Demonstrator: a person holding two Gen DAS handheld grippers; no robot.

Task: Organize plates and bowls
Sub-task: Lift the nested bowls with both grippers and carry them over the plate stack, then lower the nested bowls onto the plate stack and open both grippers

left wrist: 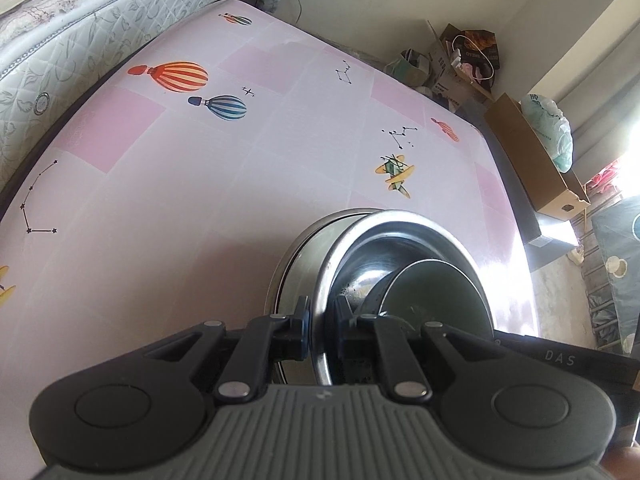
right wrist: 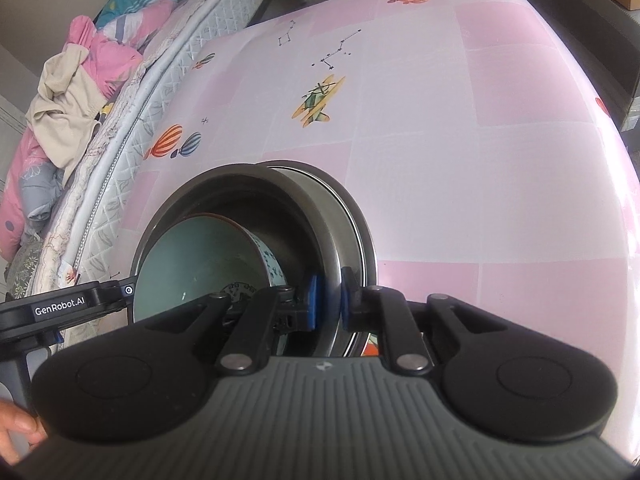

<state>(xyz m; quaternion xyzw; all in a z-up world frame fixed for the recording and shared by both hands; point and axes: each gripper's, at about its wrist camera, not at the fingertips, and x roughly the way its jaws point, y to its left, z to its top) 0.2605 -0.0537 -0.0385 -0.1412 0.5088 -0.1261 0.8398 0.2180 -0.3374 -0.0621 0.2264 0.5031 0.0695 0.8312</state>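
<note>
A steel bowl (left wrist: 360,248) sits on a steel plate (left wrist: 288,276) on the pink table. A pale green ceramic bowl (left wrist: 436,300) rests inside it. My left gripper (left wrist: 322,328) is shut on the steel bowl's rim at one side. In the right wrist view the steel bowl (right wrist: 316,208) holds the green bowl (right wrist: 200,260), and my right gripper (right wrist: 329,300) is shut on the steel bowl's rim at the opposite side. The left gripper's body (right wrist: 64,304) shows at the left edge of that view.
The pink table (left wrist: 160,200) with balloon and plane prints stretches ahead. A mattress (left wrist: 60,40) with bedding borders its far left edge. Cardboard boxes (left wrist: 532,160) and bags stand on the floor beyond the table's right edge.
</note>
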